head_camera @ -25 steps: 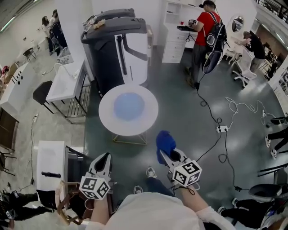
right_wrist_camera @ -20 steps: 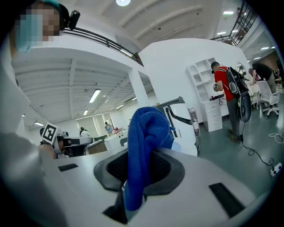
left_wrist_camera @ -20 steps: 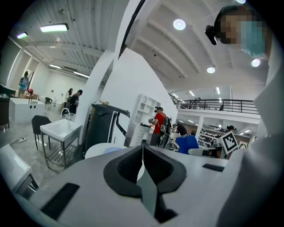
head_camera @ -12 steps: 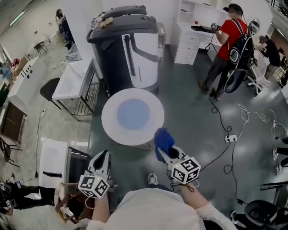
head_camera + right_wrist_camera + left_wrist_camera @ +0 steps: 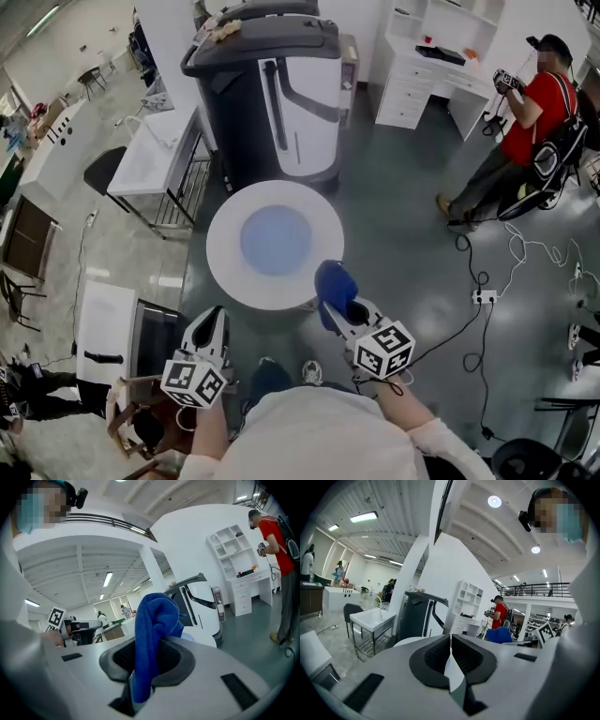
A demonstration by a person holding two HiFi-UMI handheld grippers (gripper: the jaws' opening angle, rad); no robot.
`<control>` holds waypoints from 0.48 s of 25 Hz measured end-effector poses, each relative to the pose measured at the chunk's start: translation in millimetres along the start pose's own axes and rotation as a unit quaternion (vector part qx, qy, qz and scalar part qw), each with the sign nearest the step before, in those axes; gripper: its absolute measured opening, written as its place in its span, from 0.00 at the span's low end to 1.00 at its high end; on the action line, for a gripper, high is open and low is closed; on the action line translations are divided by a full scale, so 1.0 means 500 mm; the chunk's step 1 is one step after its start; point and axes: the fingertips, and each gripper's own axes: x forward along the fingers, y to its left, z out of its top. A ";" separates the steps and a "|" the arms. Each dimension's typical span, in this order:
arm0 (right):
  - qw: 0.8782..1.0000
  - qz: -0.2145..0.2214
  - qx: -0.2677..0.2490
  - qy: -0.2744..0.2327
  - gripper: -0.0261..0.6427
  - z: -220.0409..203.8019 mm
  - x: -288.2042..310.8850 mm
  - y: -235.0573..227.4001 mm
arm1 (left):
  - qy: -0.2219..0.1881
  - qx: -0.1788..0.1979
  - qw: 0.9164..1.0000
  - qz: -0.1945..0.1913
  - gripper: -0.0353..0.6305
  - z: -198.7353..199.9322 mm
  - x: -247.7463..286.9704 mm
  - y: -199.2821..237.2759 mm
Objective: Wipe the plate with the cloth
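light: bright, ceiling lamps | edges: fisheye-warped | focus: sharp

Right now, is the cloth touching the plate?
Apart. In the head view a band of bare white table separates the blue cloth from the plate.

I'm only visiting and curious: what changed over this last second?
The person carried both grippers closer to the round table; the blue cloth in the right gripper now reaches its near edge. Unchanged: cloth stays clamped, left gripper shut and empty, blue plate untouched.
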 end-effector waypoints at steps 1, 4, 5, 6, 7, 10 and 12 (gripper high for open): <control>1.000 -0.001 0.001 0.002 0.17 0.002 0.008 -0.007 | 0.001 -0.001 1.000 -0.001 0.11 0.002 0.011 0.005; 1.000 -0.006 0.004 0.005 0.17 0.012 0.043 -0.027 | 0.005 -0.005 1.000 -0.006 0.11 0.007 0.048 0.027; 1.000 -0.007 0.004 0.005 0.17 0.016 0.057 -0.031 | 0.007 -0.007 1.000 -0.008 0.11 0.009 0.061 0.037; 1.000 -0.009 0.004 0.005 0.17 0.021 0.070 -0.035 | 0.008 -0.009 1.000 -0.010 0.11 0.012 0.074 0.049; 1.000 -0.012 0.004 0.006 0.17 0.026 0.083 -0.039 | 0.010 -0.012 1.000 -0.014 0.11 0.015 0.088 0.059; 1.000 -0.025 0.008 0.003 0.17 0.045 0.125 -0.052 | 0.016 -0.011 0.999 -0.030 0.11 0.034 0.132 0.091; 0.999 -0.033 0.008 0.001 0.17 0.058 0.159 -0.056 | 0.017 -0.007 0.999 -0.041 0.11 0.053 0.161 0.116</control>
